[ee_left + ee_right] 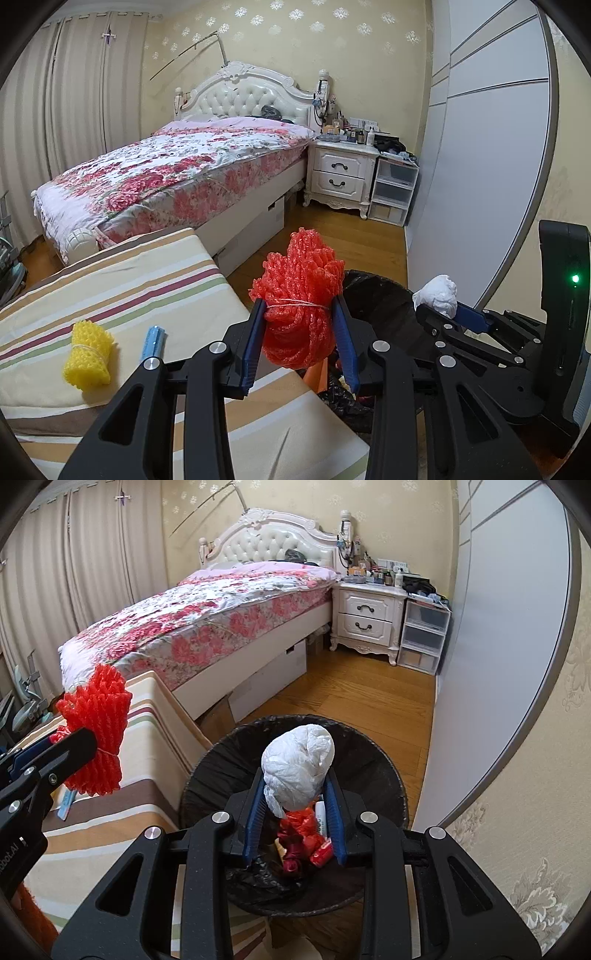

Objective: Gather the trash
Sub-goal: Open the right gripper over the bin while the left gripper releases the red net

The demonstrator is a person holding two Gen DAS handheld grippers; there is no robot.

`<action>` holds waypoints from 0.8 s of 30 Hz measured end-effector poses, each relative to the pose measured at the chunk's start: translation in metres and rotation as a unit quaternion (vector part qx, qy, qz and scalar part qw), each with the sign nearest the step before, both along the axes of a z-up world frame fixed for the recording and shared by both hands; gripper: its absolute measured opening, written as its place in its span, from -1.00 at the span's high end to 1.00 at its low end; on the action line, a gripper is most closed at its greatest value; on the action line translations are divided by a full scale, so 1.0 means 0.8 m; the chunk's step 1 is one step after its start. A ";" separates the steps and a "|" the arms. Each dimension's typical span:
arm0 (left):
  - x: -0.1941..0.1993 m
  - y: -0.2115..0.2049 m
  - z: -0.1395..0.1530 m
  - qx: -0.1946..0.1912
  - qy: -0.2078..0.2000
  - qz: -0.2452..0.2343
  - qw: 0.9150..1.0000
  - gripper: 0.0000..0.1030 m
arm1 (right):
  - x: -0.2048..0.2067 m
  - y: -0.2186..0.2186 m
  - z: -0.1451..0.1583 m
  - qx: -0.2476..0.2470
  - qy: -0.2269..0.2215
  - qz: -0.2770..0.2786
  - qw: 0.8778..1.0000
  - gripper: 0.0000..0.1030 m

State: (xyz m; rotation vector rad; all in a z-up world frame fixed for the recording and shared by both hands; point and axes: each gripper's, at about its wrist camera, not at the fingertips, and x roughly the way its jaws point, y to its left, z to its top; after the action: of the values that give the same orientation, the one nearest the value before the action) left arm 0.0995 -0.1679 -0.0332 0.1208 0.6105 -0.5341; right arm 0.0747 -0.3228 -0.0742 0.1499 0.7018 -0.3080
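My left gripper (300, 308) is shut on a bundle of red foam netting (297, 291) tied with string, held over the edge of the striped mattress (122, 291), beside the bin. My right gripper (295, 779) is shut on a crumpled white wad (297, 766) and hangs over the black-lined trash bin (380, 775). Red wrappers and a white tube (320, 818) lie inside the bin. The red netting (96, 734) and left gripper show at the left of the right wrist view. The white wad (437, 293) shows at right in the left wrist view. A yellow foam net bundle (88, 356) and a blue tube (151, 341) lie on the mattress.
A bed with a floral cover (177, 166) stands behind, with a white nightstand (341, 173) and plastic drawers (393, 192) at its right. A grey wardrobe door (498, 664) lines the right side. Wooden floor (354, 701) runs between bed and wardrobe.
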 end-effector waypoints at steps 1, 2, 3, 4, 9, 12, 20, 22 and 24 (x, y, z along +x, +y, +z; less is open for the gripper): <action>0.001 -0.004 -0.002 0.002 -0.001 -0.002 1.000 0.29 | 0.001 -0.003 -0.002 0.000 0.001 -0.003 1.000 0.43; 0.002 -0.009 -0.004 0.006 -0.001 -0.006 1.000 0.29 | 0.002 -0.006 -0.004 0.001 0.002 -0.005 1.000 0.43; 0.003 -0.015 -0.007 0.010 -0.002 -0.008 1.000 0.29 | 0.004 -0.011 -0.006 0.002 0.003 -0.008 1.000 0.43; 0.002 -0.020 -0.009 0.013 -0.003 -0.010 1.000 0.28 | 0.005 -0.013 -0.007 0.004 0.003 -0.011 1.000 0.43; 0.011 -0.038 -0.023 0.031 0.005 -0.016 0.999 0.25 | 0.011 -0.025 -0.014 0.009 0.005 -0.019 1.000 0.41; 0.019 -0.044 -0.031 0.042 0.014 -0.008 0.999 0.04 | 0.014 -0.028 -0.017 0.010 0.004 -0.022 1.000 0.24; 0.025 -0.037 -0.036 0.047 0.018 0.016 0.999 -0.40 | 0.011 -0.038 -0.024 0.011 0.004 -0.039 0.999 0.02; 0.024 -0.033 -0.035 0.048 0.016 0.019 0.999 -0.43 | 0.011 -0.038 -0.025 0.012 0.004 -0.043 0.999 -0.03; 0.021 -0.030 -0.033 0.051 0.012 0.024 0.998 -0.45 | 0.009 -0.038 -0.026 0.013 0.005 -0.043 0.999 -0.04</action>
State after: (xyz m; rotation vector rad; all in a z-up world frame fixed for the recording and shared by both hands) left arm 0.1166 -0.1916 -0.0596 0.1953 0.6636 -0.4583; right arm 0.0816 -0.3533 -0.0950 0.2038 0.7101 -0.3830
